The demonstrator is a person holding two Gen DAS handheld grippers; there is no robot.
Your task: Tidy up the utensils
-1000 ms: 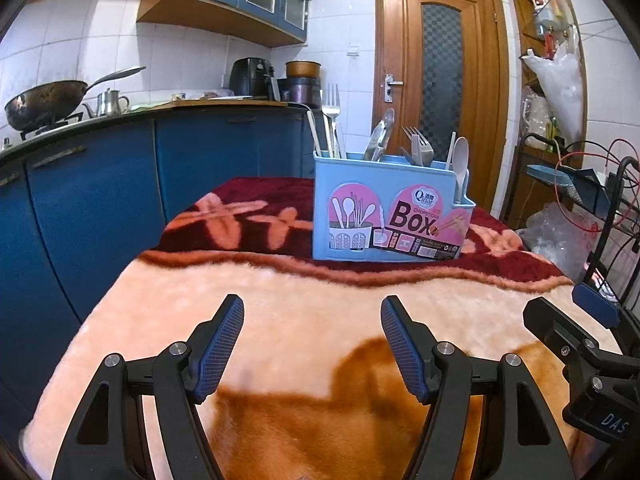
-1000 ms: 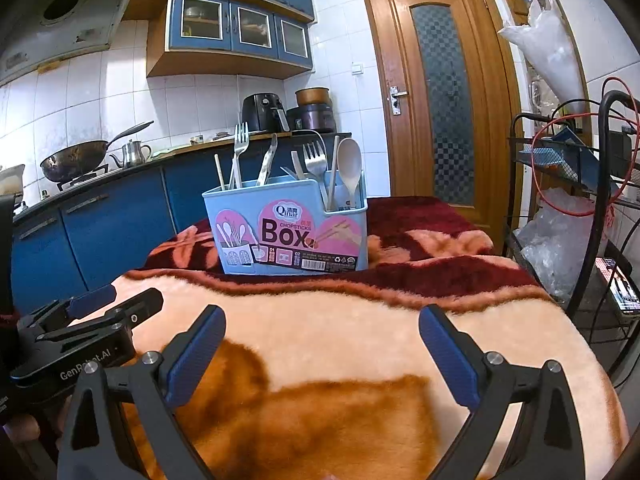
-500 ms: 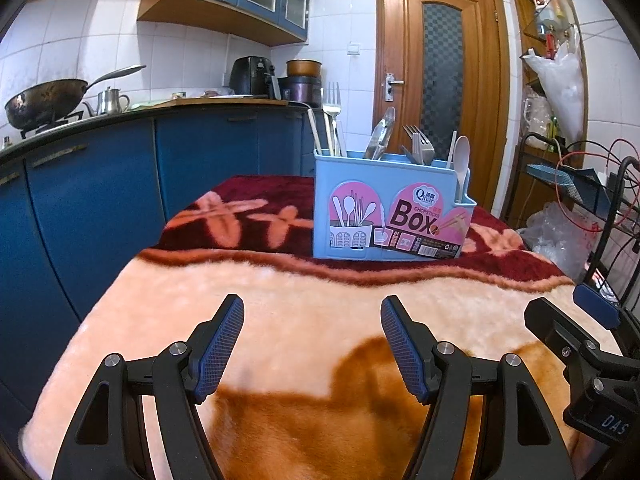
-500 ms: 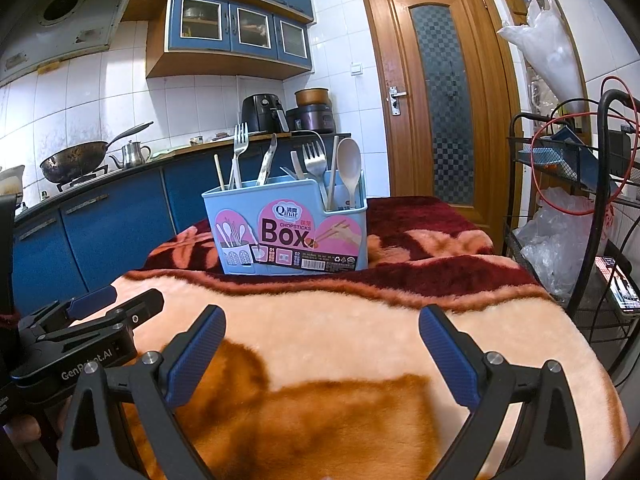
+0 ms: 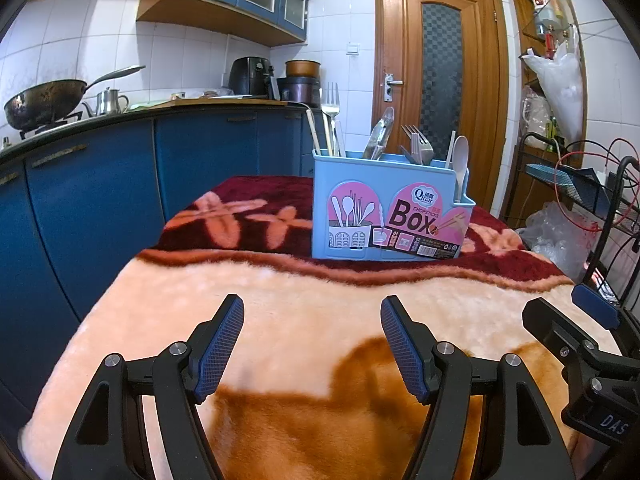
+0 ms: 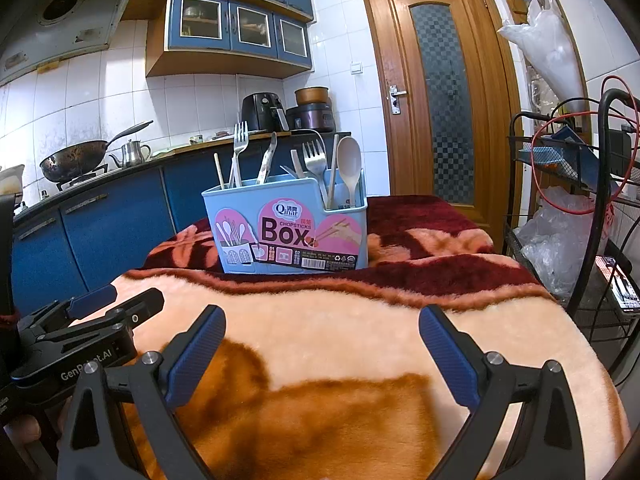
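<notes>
Standing light-blue utensil box (image 5: 390,204), cutlery-filled

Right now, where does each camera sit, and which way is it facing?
Left wrist: on the left gripper, facing the blue utensil box on the blanket; its open fingers show, with the right gripper at the right edge.
Right wrist: on the right gripper, facing the same box; its open fingers show, with the left gripper at the left edge.
Shared: box, blanket, wooden door.
</notes>
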